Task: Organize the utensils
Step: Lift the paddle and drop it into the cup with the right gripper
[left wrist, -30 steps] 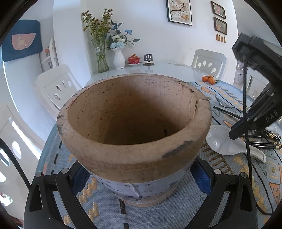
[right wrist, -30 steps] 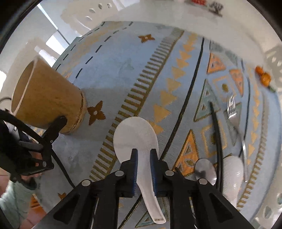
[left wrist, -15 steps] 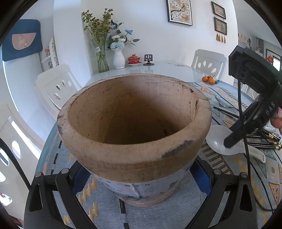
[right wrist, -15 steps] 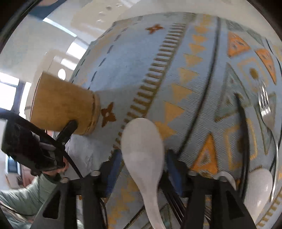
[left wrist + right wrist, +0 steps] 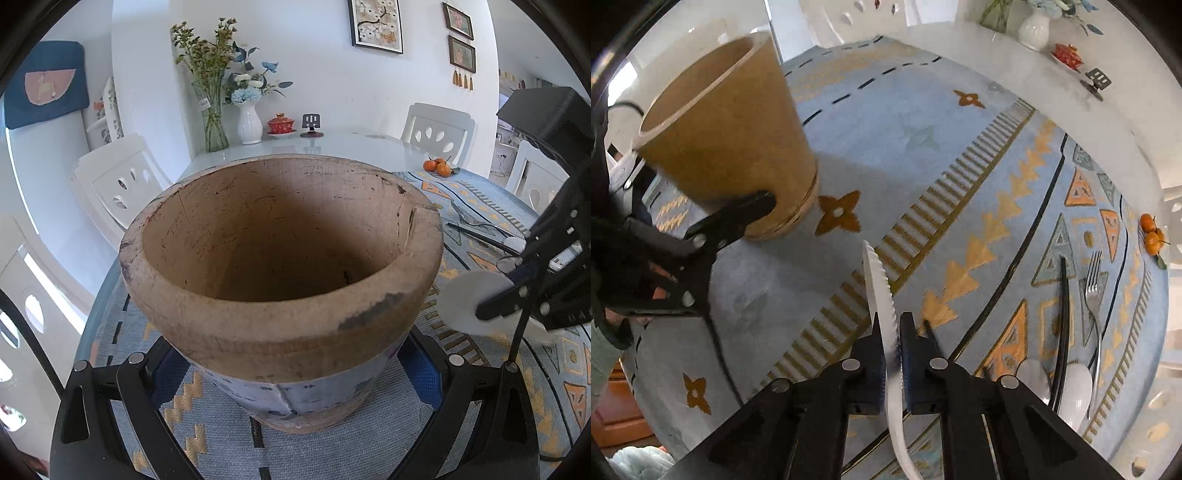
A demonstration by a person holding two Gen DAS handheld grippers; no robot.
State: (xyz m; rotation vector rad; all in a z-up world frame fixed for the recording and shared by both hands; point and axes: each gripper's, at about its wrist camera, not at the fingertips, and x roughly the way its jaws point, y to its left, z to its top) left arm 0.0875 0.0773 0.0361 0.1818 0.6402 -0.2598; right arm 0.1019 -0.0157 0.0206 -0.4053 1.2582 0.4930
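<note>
At the left of the right wrist view, the left gripper [image 5: 764, 201] clamps the scuffed, flared wooden holder [image 5: 727, 140] standing on the woven blue-and-orange tablecloth [image 5: 923, 155]. At bottom centre, the right gripper [image 5: 888, 354], its jaws just having closed, pinches the smooth white ceramic spoon [image 5: 881, 302], seen edge-on. At the right lie black chopsticks [image 5: 1063, 314] and a steel fork [image 5: 1094, 291].

Legible text: almost none.
White letters, seemingly "DA", were partly cut off on the right gripper [image 5: 517, 295] body at the right edge of the left-wrist frame; print on the wooden pot's [image 5: 280, 258] wrap was unreadable.
</note>
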